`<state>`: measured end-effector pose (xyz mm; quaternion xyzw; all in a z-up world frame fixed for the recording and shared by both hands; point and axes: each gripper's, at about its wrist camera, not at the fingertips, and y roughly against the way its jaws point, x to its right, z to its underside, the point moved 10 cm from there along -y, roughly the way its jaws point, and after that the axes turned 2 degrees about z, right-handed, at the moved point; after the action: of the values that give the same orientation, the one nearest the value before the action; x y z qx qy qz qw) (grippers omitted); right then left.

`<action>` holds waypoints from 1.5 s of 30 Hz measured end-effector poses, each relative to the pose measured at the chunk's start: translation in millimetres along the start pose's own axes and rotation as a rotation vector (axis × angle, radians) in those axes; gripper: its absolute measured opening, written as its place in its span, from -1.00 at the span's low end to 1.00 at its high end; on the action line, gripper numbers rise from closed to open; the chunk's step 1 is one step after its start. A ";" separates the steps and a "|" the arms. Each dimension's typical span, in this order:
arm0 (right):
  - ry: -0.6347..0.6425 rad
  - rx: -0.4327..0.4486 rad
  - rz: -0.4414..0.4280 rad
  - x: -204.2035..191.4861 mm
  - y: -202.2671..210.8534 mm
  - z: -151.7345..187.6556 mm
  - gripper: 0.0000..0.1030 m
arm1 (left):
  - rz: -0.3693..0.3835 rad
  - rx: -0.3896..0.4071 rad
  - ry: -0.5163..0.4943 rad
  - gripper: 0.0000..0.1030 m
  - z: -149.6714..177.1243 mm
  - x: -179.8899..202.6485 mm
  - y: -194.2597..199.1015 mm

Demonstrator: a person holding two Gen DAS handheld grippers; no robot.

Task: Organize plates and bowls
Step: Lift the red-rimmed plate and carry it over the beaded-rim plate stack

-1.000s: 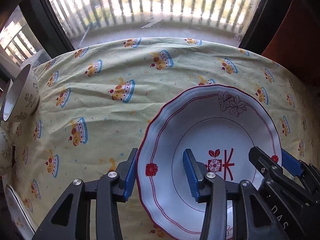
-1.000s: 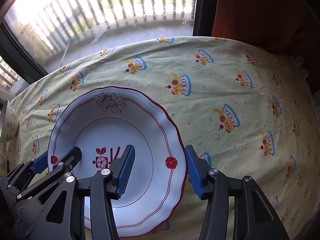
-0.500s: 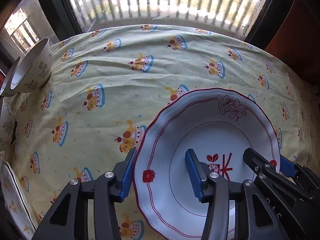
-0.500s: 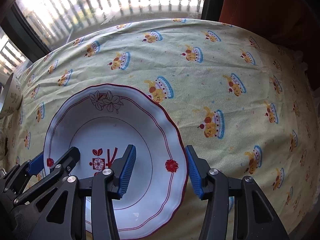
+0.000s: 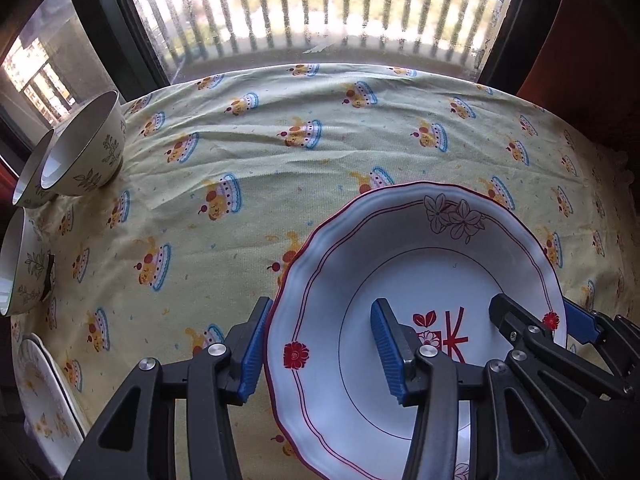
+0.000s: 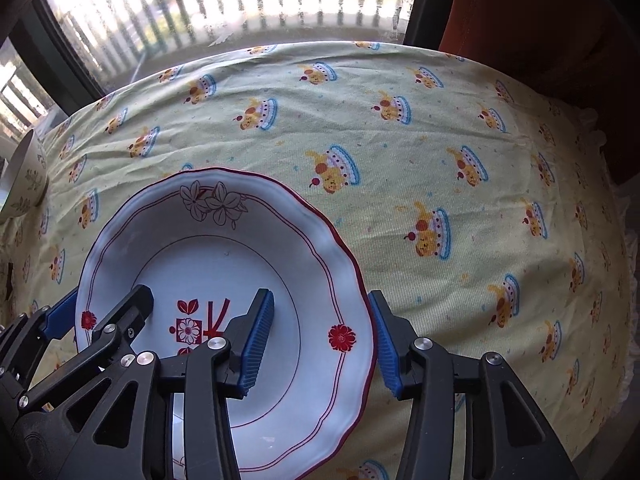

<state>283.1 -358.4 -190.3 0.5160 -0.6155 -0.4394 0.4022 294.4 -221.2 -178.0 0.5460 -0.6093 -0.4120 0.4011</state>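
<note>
A white scalloped plate (image 5: 432,264) with a red rim, red flowers and a red emblem is held above the table by both grippers. My left gripper (image 5: 320,348) straddles its left rim, one pad outside and one inside. My right gripper (image 6: 320,340) straddles its right rim (image 6: 352,264) the same way. Each gripper also shows at the plate's far side in the other's view. Three cream bowls with leaf prints stand at the left: two (image 5: 84,152) nested or close together at the back, one (image 5: 20,264) nearer.
The table wears a yellow cloth (image 5: 260,168) printed with cakes. A white plate (image 5: 44,396) lies at the near left edge. A window with railings is behind the table. An orange-brown chair or curtain (image 6: 532,12) stands at the back right.
Both grippers have lifted the plate and drawn back, so more of the table and the bowls at the left have come into view.
</note>
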 end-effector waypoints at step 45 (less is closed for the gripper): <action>-0.027 0.121 0.004 -213.1 123.7 88.0 0.01 | 0.058 0.098 0.024 -0.02 67.6 -221.9 105.4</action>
<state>195.3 -126.6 -106.4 0.5322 -0.6473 -0.4077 0.3627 213.8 10.9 -110.5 0.5521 -0.6396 -0.3629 0.3930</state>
